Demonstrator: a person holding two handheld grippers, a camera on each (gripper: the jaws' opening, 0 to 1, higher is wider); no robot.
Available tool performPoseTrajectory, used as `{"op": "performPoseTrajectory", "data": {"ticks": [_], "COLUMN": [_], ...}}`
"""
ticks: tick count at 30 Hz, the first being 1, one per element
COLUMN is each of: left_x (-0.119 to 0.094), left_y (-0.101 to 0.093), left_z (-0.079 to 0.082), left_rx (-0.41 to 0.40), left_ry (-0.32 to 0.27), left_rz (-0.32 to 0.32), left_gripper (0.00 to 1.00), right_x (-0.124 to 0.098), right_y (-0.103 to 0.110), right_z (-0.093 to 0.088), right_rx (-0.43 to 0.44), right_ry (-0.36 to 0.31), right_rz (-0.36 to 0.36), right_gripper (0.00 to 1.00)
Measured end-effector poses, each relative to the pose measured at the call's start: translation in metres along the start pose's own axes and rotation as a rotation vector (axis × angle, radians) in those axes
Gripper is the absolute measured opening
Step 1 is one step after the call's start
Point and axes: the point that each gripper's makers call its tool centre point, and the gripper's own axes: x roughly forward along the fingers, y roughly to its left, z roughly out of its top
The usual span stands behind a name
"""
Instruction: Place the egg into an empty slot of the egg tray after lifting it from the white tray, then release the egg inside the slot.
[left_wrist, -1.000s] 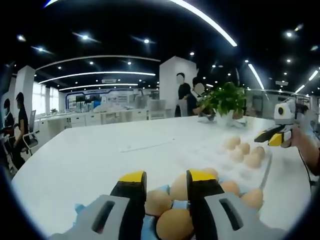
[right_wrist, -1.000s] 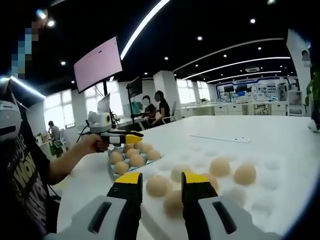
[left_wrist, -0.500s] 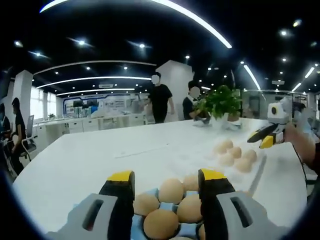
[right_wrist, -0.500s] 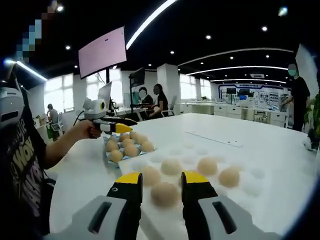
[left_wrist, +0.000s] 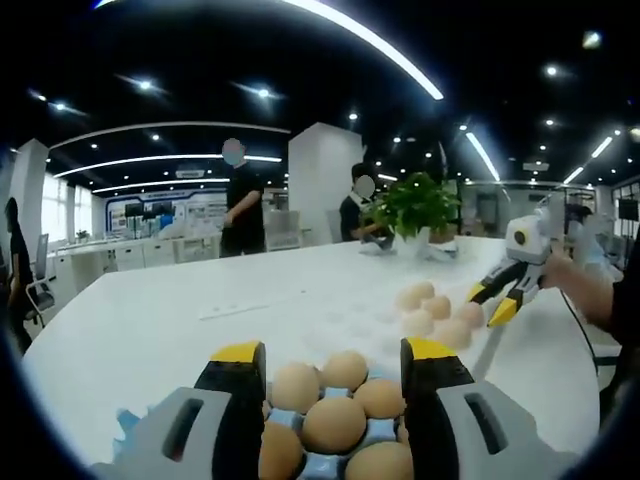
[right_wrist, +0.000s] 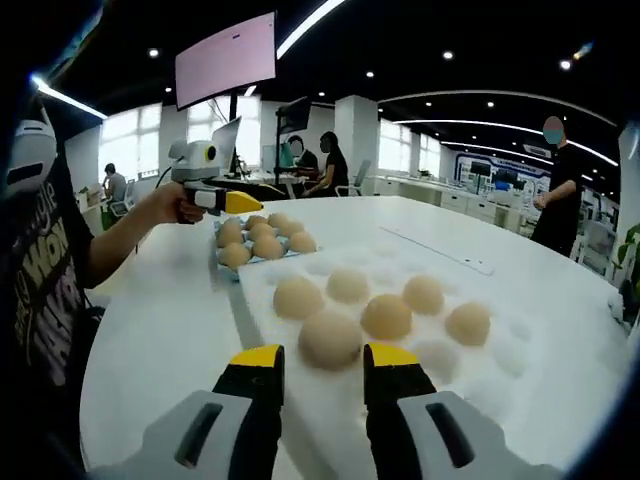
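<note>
Eggs lie in two places on the white tabletop (right_wrist: 160, 330). In the right gripper view, the right gripper (right_wrist: 324, 357) hangs with its fingers apart and nothing between them, just near of the nearest egg (right_wrist: 330, 339) on the white tray (right_wrist: 560, 345); five more eggs sit farther on that tray. The egg tray (right_wrist: 232, 268) stands at the far left, just beside the white tray, under the left gripper (right_wrist: 247, 203). In the left gripper view, the left gripper's fingers (left_wrist: 240, 385) are apart and empty above the filled egg tray. The person's dark shirt (right_wrist: 40, 300) carries white letters, partly readable as "WON".
</note>
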Motion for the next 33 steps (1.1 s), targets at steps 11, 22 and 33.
{"op": "performPoseTrajectory", "data": {"ticks": [11,22,33], "left_x": [0.004,0.002,-0.001], "left_y": [0.0,-0.004,-0.017], "left_z": [-0.004,-0.006,-0.008], "left_rx": [0.007,0.004,0.031], "left_ry": [0.015,0.019,0.033], "left_rz": [-0.034,-0.048,-0.08], "left_gripper": [0.55,0.55,0.54], "right_x": [0.013,0.017,0.016], "right_y": [-0.012,-0.017,-0.023], "right_z": [0.002,0.003,0.004], "right_rx": [0.043,0.042,0.068], "right_ry": [-0.022,-0.029,-0.064], "right_rz": [0.011,0.005,-0.003], "right_gripper": [0.32,0.31,0.3]}}
